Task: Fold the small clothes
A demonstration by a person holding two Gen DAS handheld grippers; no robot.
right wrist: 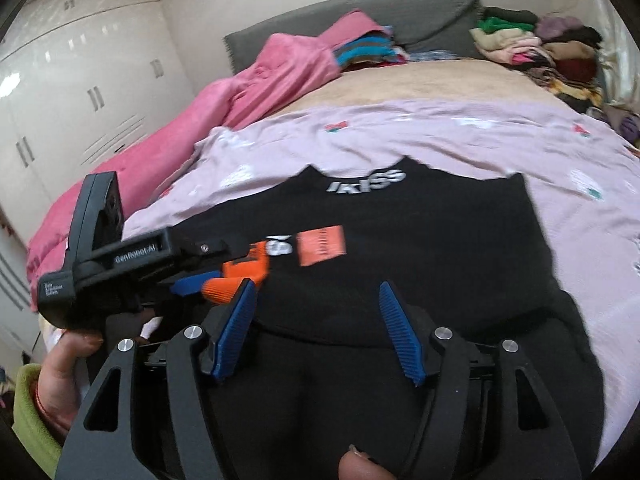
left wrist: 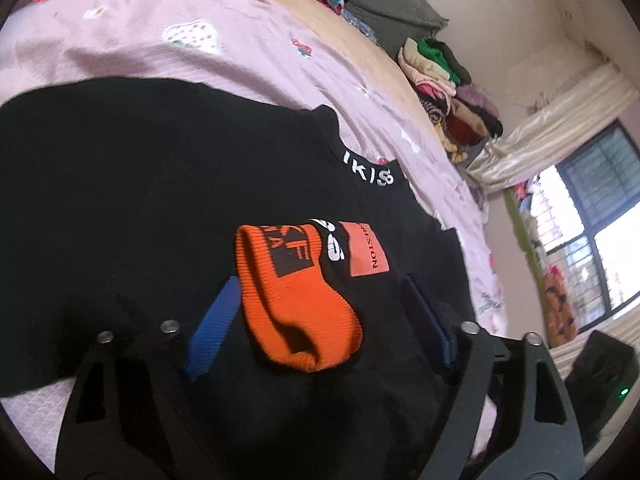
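A black sweater [left wrist: 160,208] lies spread flat on my pink bedspread [left wrist: 120,40], its hem hidden beneath both tools and the chest print blurred in the right view. Its orange cuff [left wrist: 292,300] lies folded over the chest between my left gripper [left wrist: 320,304]'s spread, released fingers. My right gripper [right wrist: 318,308] hangs open over the sweater's lower half, grasping nothing.

Home bedroom, bed [right wrist: 440,80], wardrobe [right wrist: 80,80], curtained window [left wrist: 592,216]
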